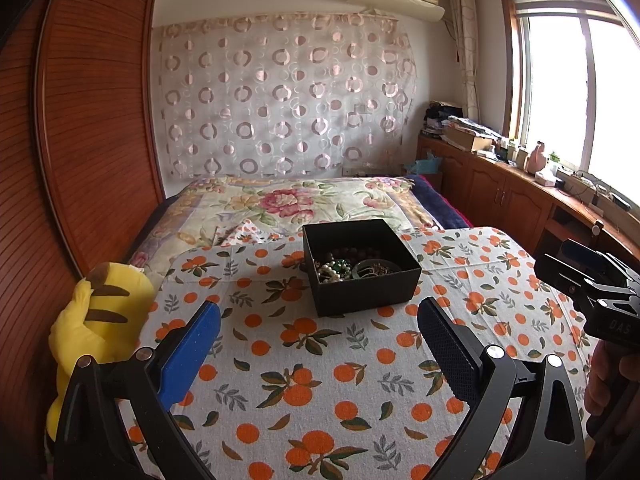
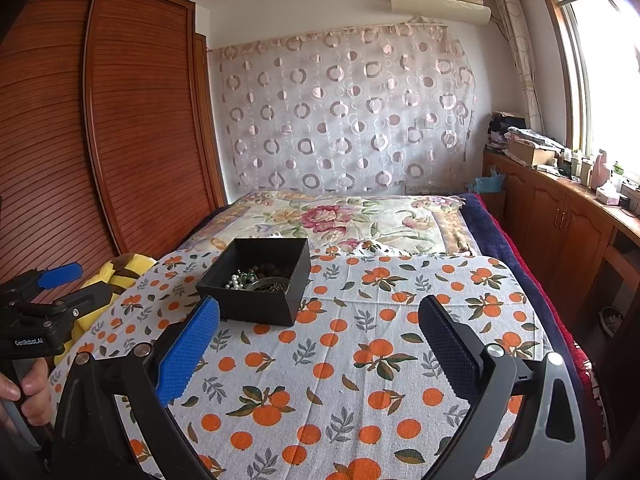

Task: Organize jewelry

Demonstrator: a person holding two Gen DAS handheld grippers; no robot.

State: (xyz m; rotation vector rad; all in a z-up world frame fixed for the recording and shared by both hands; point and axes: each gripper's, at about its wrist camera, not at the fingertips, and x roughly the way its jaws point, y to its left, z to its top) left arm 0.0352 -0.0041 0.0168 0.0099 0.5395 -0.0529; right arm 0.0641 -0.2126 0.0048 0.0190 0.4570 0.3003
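Both grippers, left (image 1: pixel 319 334) and right (image 2: pixel 319 334), are held with fingers wide apart and empty above the orange-print cloth (image 1: pixel 320 380), while the black box (image 1: pixel 360 266) of tangled jewelry (image 1: pixel 352 268) is seen ahead, seemingly nearer the left

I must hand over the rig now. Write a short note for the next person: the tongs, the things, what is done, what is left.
Left tongs: open, holding nothing, above the cloth.
Right tongs: open, holding nothing.
Black box stands on the orange-print cloth, lid off; beads, pearls and a bangle lie mixed inside.
Done: no piece is out of the box.
Left: take pieces out and sort them.
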